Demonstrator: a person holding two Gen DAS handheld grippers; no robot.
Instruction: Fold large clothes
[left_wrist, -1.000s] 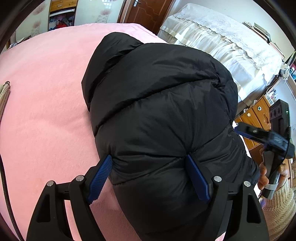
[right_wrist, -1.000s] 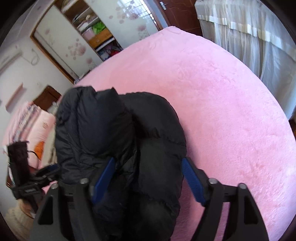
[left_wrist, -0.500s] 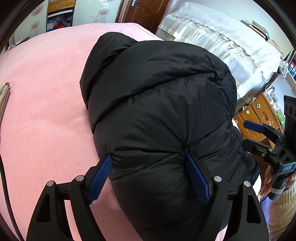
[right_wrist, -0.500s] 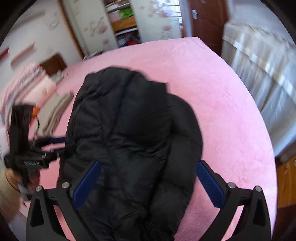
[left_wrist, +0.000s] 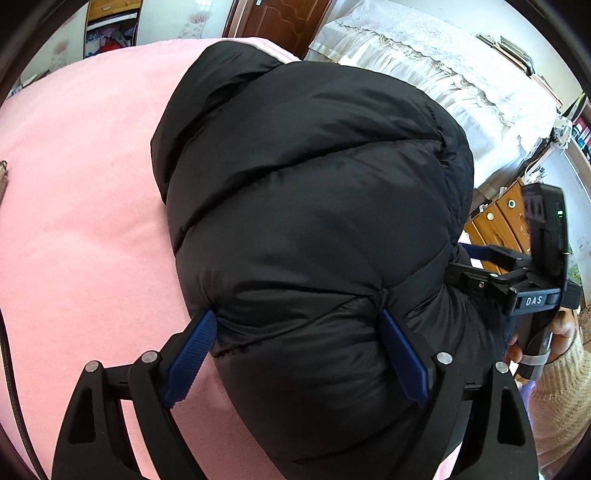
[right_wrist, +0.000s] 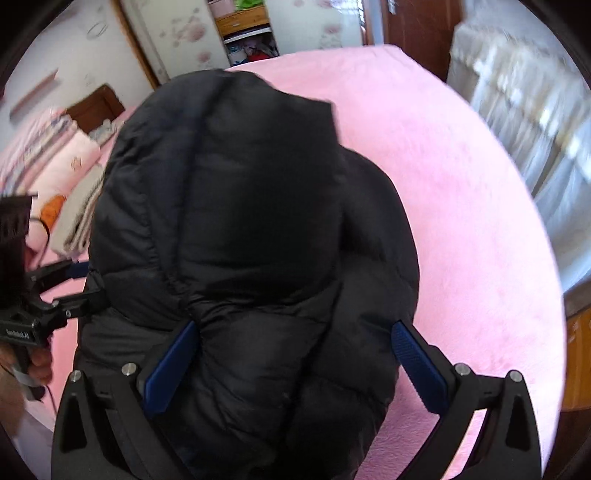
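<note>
Black puffer jacket (left_wrist: 317, 206), folded into a bundle, lies on pink blanket (left_wrist: 81, 229); left gripper (left_wrist: 299, 347) pads press into its near fold, jaws having just widened, while right gripper (right_wrist: 295, 354) (frame blurred) straddles the bundle, jaws wide after opening, right pad clear of fabric.
</note>
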